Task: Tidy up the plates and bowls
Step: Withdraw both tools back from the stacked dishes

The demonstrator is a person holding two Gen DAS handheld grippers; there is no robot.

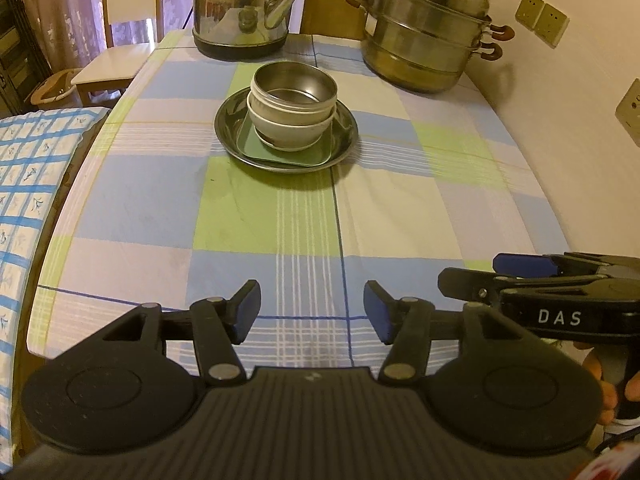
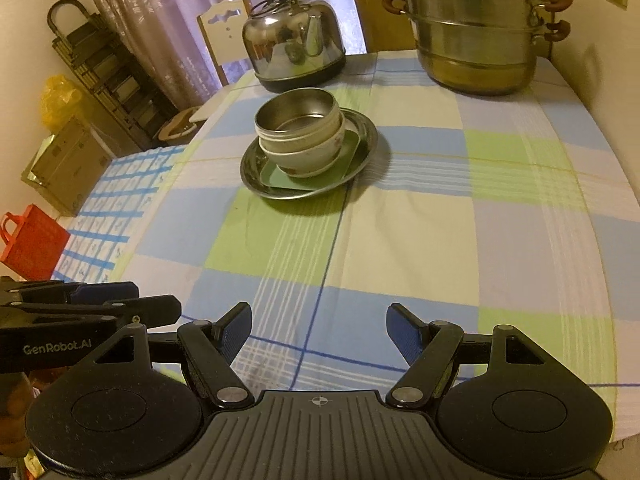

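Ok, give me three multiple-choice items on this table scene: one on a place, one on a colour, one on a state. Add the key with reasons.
1. Where does the metal bowl sit?
A. nested in the white bowl
B. beside the kettle
C. inside the steamer pot

2. What colour is the square plate under the bowls?
A. red
B. green
C. black

3. How are the left gripper and right gripper?
A. both shut on bowls
B. one holds a plate
C. both open, holding nothing

Key: 1 A, its rim rises out of the white bowl. 2 B, green corners show on the round metal plate. 3 C, tablecloth shows between the fingers.
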